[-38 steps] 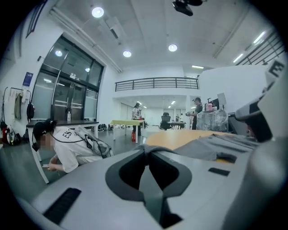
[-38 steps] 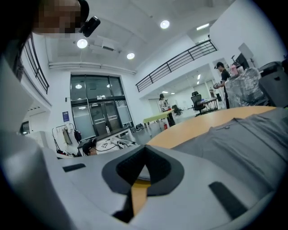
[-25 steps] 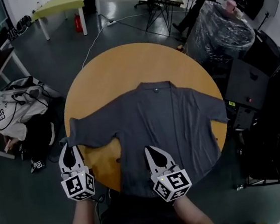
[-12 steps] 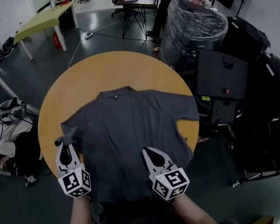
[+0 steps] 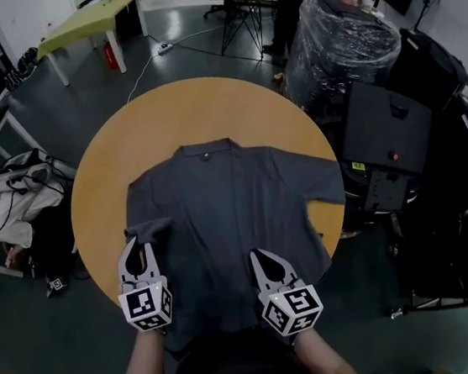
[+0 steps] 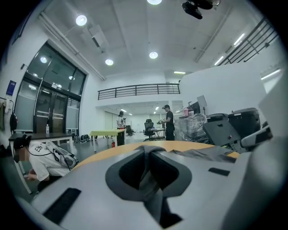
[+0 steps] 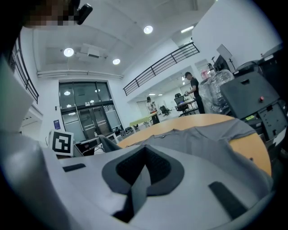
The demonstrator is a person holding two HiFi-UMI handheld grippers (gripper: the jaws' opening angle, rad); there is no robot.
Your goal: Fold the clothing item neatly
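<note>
1. The left gripper (image 5: 139, 251) is clamped on a fold of sleeve cloth of the grey shirt (image 5: 235, 194). The pinched edge is hidden between its jaws.
2. The right gripper (image 5: 261, 259) is clamped on the shirt's near hem. The hem behind both grippers is cut off from sight.
3. Ahead of both grippers, the shirt lies flat on the round worktop (image 5: 191, 111), collar farthest.
4. Count: two grippers, one shirt, one worktop.

Shirt (image 5: 236, 207) is plain dark grey — table (image 5: 182, 112) under it is orange-tan. Left gripper (image 5: 135, 243) and right gripper (image 5: 264, 259): pale grey with black-and-white square markers. Lime desk (image 5: 87, 20) at 11 o'clock, white top (image 5: 4, 206) at 9, floor (image 5: 39, 113) dark grey.
</note>
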